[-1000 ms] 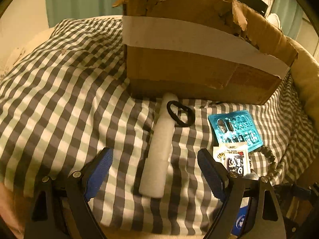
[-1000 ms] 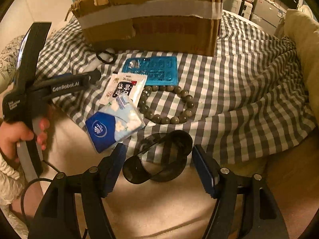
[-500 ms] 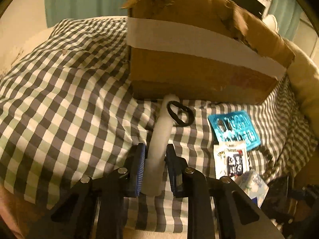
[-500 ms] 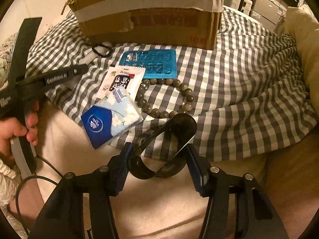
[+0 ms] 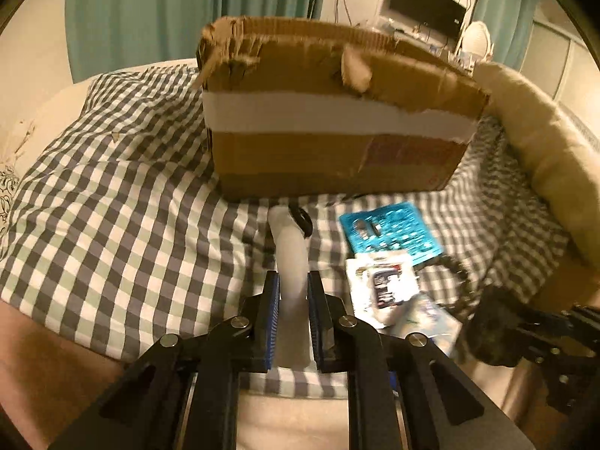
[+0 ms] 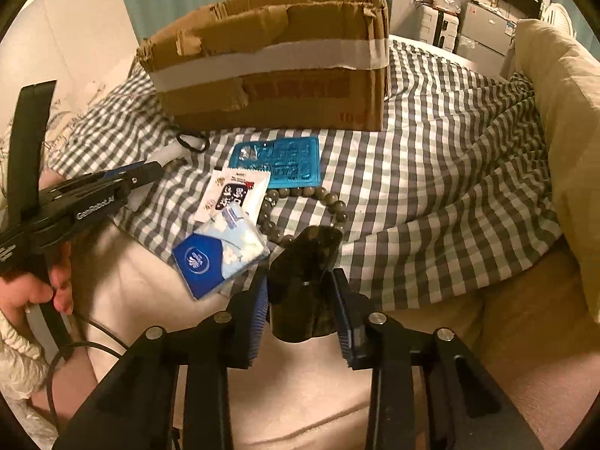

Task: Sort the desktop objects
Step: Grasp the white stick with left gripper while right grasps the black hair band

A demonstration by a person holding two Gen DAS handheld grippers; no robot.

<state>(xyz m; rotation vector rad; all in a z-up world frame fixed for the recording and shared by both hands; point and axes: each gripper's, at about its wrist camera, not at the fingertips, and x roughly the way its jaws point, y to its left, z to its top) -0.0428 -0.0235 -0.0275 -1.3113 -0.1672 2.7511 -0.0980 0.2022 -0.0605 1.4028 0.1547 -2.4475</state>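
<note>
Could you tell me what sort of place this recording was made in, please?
Probably a bedroom: the items lie on a checked bedcover beside a pillow, with teal curtains and a monitor behind.

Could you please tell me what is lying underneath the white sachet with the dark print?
The white sachet overlaps the teal blister pack at its upper corner and rests on checked cloth. Anything else beneath is covered.

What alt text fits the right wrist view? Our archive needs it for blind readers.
The right gripper pinches a dark curved clip at the near edge of a checked cloth. Beyond lie a tissue pack, a bead bracelet, a white sachet, a blue packet and a torn cardboard box. At left, a hand holds the left gripper.
</note>
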